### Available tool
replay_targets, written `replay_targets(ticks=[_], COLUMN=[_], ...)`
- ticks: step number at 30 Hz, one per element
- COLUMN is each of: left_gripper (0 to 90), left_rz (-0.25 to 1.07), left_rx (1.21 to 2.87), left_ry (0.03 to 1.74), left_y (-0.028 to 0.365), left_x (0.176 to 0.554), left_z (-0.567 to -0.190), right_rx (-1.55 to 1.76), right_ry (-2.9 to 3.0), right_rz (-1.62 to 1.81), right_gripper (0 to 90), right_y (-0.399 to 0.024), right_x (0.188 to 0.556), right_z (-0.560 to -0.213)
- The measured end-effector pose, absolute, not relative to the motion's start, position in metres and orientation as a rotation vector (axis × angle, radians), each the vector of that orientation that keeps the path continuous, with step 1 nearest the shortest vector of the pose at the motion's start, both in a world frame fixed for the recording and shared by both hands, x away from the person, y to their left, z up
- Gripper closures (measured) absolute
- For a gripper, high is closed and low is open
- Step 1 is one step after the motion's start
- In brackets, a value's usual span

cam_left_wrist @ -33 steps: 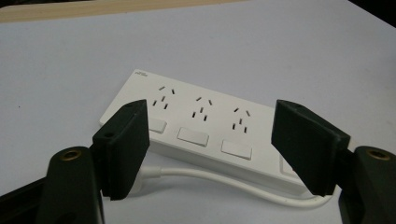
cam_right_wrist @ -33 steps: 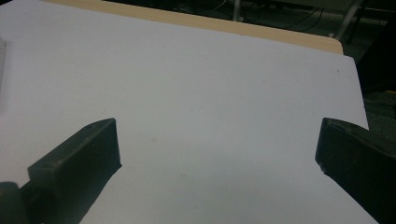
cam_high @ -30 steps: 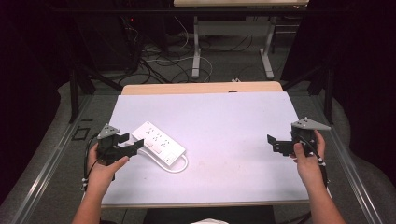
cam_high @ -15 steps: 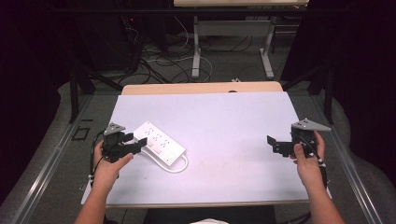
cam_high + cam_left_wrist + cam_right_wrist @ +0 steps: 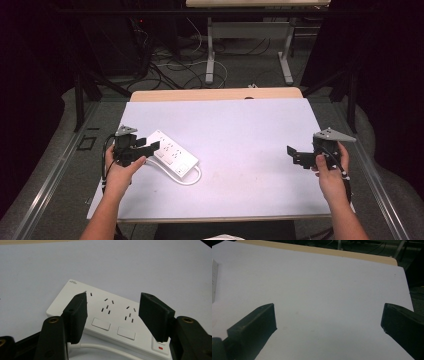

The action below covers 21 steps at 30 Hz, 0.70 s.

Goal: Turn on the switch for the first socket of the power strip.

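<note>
A white power strip with several sockets and two rocker switches lies slantwise on the left half of the white table. Its white cord loops at its near end. My left gripper reaches over the strip's left end. In the left gripper view its jaws hover apart above the power strip. They have just been closing, with the strip's socket face below the gap and no pad pressing on it. My right gripper is held at the right side, wide open over bare table.
A wooden band runs along the table's far edge. Beyond it are metal desk legs and loose cables on the floor. The strip's end shows at the left border of the right gripper view.
The left hand has slid to the right, bringing its jaws over the strip's left end, and the jaws stand narrower. The right hand has stayed put.
</note>
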<state>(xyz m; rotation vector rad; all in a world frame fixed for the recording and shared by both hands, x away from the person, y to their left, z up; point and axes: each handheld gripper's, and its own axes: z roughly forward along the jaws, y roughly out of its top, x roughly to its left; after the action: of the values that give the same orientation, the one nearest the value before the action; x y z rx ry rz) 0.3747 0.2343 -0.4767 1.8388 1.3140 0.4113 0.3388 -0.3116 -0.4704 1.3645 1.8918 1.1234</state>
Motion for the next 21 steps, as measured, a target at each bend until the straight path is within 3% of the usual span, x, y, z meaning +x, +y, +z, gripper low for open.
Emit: replay_targets(ticks=[13,21], left_gripper=[46.9,55.5], left_rz=[0.307,0.269], left_rx=[1.783,1.783], left_ry=[1.41,1.477], left_y=[0.2291,0.2276], left_x=[0.3828,0.3858], left_z=[-0.4738,-0.4755], right_rx=[1.381,1.387], right_ry=[1.892,1.886], right_rz=[1.134,1.136], right_gripper=[0.0,0.0], right_y=[-0.3141,-0.3142], right_x=[0.3399,0.3407], right_z=[-0.4722,-0.474])
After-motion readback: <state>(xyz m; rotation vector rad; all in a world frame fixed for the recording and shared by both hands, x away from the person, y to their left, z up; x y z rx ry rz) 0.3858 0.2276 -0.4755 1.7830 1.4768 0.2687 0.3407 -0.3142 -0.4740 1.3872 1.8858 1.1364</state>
